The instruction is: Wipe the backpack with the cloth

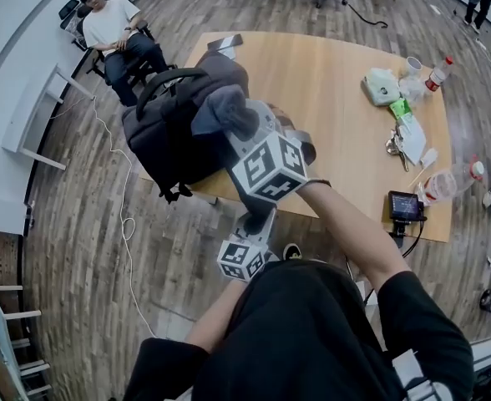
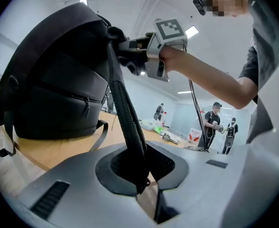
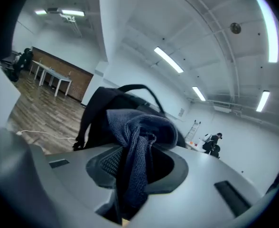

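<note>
A black backpack (image 1: 174,132) stands upright at the left edge of the wooden table (image 1: 329,82). My right gripper (image 1: 239,128) is shut on a dark blue-grey cloth (image 1: 226,109), held against the backpack's upper right side. In the right gripper view the cloth (image 3: 139,137) bunches out of the jaws of that gripper (image 3: 134,175), with the backpack (image 3: 99,113) just behind. My left gripper (image 2: 142,170) is shut on a black padded strap (image 2: 127,120) that runs up to the backpack (image 2: 59,89). The left gripper (image 1: 258,224) sits low, below the table's near edge.
On the table's right side lie a white container (image 1: 382,86), bottles (image 1: 450,182), a green packet and a small screen device (image 1: 404,205). A person (image 1: 116,32) sits in a chair beyond the backpack. A white cable (image 1: 124,215) trails over the wooden floor.
</note>
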A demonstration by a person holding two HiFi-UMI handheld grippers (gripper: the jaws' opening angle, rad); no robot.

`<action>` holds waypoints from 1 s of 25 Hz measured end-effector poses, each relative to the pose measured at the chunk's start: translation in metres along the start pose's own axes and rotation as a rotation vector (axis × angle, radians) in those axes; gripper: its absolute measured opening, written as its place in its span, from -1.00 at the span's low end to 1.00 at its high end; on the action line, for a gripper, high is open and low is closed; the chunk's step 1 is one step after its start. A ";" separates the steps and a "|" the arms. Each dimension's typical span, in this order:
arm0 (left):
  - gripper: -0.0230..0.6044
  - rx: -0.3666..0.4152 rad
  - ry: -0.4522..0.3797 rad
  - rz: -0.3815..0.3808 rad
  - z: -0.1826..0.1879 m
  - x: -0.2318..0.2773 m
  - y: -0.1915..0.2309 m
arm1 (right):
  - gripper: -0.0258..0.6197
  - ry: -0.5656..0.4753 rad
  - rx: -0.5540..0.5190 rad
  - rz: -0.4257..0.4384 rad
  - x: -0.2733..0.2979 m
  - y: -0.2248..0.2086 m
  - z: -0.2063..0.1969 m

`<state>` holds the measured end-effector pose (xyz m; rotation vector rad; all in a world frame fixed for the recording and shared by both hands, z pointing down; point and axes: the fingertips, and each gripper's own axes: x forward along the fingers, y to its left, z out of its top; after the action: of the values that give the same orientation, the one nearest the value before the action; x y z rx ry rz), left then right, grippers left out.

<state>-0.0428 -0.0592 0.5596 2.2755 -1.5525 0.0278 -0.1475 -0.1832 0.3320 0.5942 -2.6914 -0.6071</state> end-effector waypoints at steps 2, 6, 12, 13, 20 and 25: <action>-0.74 -0.026 -0.007 0.011 0.003 0.001 0.003 | -0.57 0.066 -0.020 0.091 -0.003 0.041 -0.032; -0.74 -0.082 -0.001 0.065 0.005 0.000 0.019 | -0.57 0.193 -0.027 0.256 -0.021 0.123 -0.097; -0.74 -0.083 0.039 0.135 -0.004 -0.008 0.034 | -0.58 0.285 0.210 0.378 -0.062 0.181 -0.144; -0.74 -0.066 0.047 0.139 -0.006 -0.009 0.034 | -0.58 0.287 0.251 0.383 -0.067 0.185 -0.146; -0.74 -0.079 0.031 0.137 -0.002 -0.008 0.031 | -0.57 0.261 0.278 0.297 -0.054 0.162 -0.143; -0.74 -0.046 0.000 0.108 0.000 -0.009 0.020 | -0.57 0.076 0.217 0.026 -0.027 0.069 -0.087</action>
<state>-0.0640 -0.0570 0.5632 2.1540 -1.6574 0.0211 -0.1130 -0.1428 0.4336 0.6229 -2.7069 -0.2812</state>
